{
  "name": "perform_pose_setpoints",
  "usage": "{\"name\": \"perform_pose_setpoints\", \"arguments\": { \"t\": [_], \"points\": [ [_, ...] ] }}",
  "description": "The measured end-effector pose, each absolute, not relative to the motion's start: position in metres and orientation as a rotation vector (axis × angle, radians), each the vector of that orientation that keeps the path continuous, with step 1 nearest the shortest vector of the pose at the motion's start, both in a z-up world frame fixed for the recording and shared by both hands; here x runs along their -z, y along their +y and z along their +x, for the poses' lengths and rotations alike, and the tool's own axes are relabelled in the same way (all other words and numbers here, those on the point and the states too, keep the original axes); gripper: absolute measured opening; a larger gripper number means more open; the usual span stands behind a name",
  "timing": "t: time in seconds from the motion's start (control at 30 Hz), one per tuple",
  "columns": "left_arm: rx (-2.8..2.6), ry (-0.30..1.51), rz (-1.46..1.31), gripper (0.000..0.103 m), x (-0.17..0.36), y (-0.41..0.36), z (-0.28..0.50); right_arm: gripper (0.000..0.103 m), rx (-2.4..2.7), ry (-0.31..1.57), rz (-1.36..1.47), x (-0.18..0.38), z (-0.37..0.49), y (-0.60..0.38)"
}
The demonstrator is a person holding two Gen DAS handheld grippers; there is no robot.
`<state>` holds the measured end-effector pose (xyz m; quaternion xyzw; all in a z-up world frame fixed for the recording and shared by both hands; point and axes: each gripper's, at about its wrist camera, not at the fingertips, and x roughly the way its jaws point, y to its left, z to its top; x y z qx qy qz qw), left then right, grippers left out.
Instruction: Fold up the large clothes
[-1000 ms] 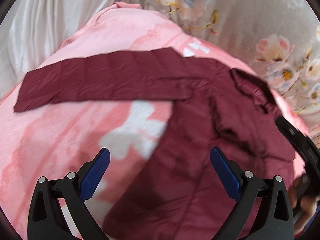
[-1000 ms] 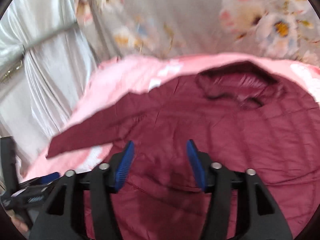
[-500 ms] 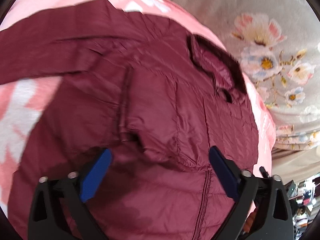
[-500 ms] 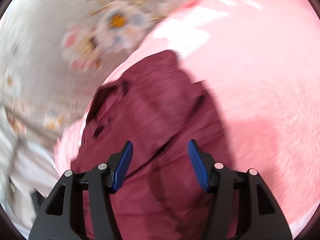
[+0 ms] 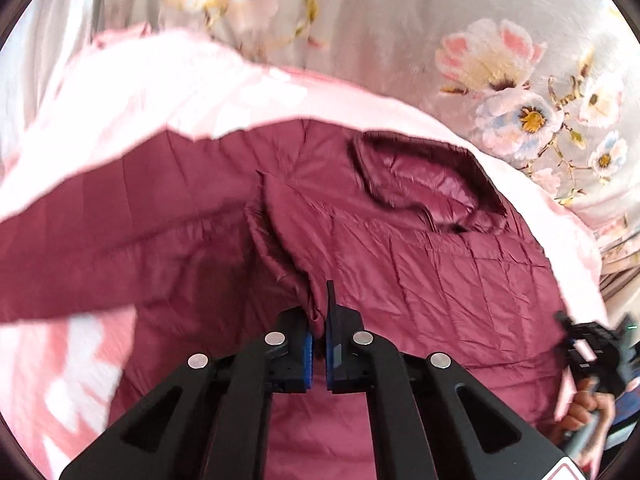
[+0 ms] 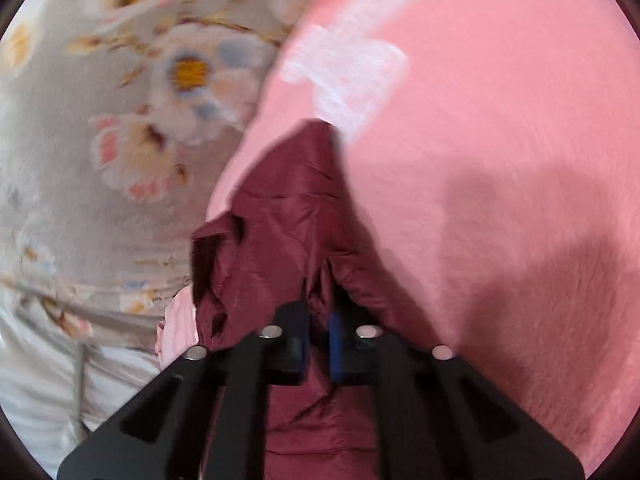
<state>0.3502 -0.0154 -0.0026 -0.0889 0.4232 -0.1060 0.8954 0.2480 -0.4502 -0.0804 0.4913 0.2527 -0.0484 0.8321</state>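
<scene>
Jacket (image 5: 420, 264), maroon quilted puffer, lies spread front-up on the pink blanket (image 5: 168, 92) covering the bed; collar (image 5: 424, 176) toward the floral curtain (image 5: 500, 40), one sleeve (image 5: 100, 232) stretched out to the left in the L wrist view.

Change vs. a sec ago: both grippers were wide apart, hovering over the fabric w/ nothing between the pads. Both are now pinched on cloth.

- Left gripper (image 5: 318, 320): blue pads drawn together on a raised ridge of fabric near the sleeve/body seam, approx. at the armpit. Fabric puckers up into the pinch, so grip looks real, not a graze.
- Right gripper (image 6: 320, 320): pads together on a bunched fold at the jacket's far-side edge, next to bare blanket (image 6: 500, 160). Jacket crumples up toward the gripper in this view. Right view is blurred; exactly which part is caught (side hem vs. other sleeve) can't be told.
- Right gripper's body plus the person's hand (image 5: 588, 412) visible at R edge of L wrist view, well apart from the left gripper.

Meaning for task: reach + grasp phase looks done; two hold points set on opposite sides. Folding proper not begun: jacket is flat, sleeve extended. Judged next: lift and carry one side inward over the body. Risk: slick shell may slip from a thin pinch.
</scene>
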Motion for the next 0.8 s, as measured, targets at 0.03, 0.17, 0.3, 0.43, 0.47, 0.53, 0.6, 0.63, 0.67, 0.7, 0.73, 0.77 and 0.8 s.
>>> {"name": "perform_pose_setpoints", "arguments": {
  "t": [0.03,0.17,0.3,0.43,0.47,0.53,0.6,0.63,0.67,0.7,0.73,0.77,0.8],
  "points": [
    [0.21,0.869,-0.169,0.002,0.006,-0.014,0.351,0.002,0.124,0.519,0.984,0.073,0.243,-0.446],
    [0.187,0.962,-0.135,0.002,0.056,-0.015,0.36,0.001,0.242,0.63,0.776,0.082,0.245,-0.43],
    [0.185,0.943,-0.143,0.005,0.077,-0.01,0.355,0.001,0.29,0.721,0.7,0.102,0.251,-0.424],
    [0.158,0.912,-0.087,0.006,0.079,-0.017,0.349,0.001,0.32,0.773,0.59,0.102,0.263,-0.415],
    [0.151,0.909,-0.071,0.007,0.078,-0.019,0.348,0.002,0.321,0.783,0.57,0.1,0.265,-0.414],
    [0.127,0.908,-0.021,0.014,0.075,-0.021,0.347,0.003,0.318,0.803,0.554,0.097,0.261,-0.414],
    [0.117,0.912,0.019,0.025,0.068,-0.019,0.342,0.012,0.342,0.828,0.549,0.087,0.249,-0.414],
    [0.105,0.905,0.044,0.03,0.062,-0.014,0.338,0.014,0.36,0.827,0.545,0.08,0.243,-0.413],
    [0.079,0.886,0.068,0.04,0.054,-0.007,0.334,0.016,0.39,0.814,0.515,0.068,0.232,-0.41],
    [0.044,0.853,0.087,0.05,0.044,-0.002,0.33,0.016,0.404,0.794,0.469,0.056,0.226,-0.403],
    [0.021,0.826,0.092,0.054,0.035,0.001,0.327,0.016,0.402,0.776,0.435,0.047,0.223,-0.396],
    [0.013,0.787,0.079,0.055,0.02,0.005,0.325,0.016,0.388,0.751,0.4,0.036,0.221,-0.386],
    [0.029,0.769,0.052,0.055,0.007,0.006,0.324,0.016,0.354,0.719,0.372,0.023,0.221,-0.371]
  ]
}}
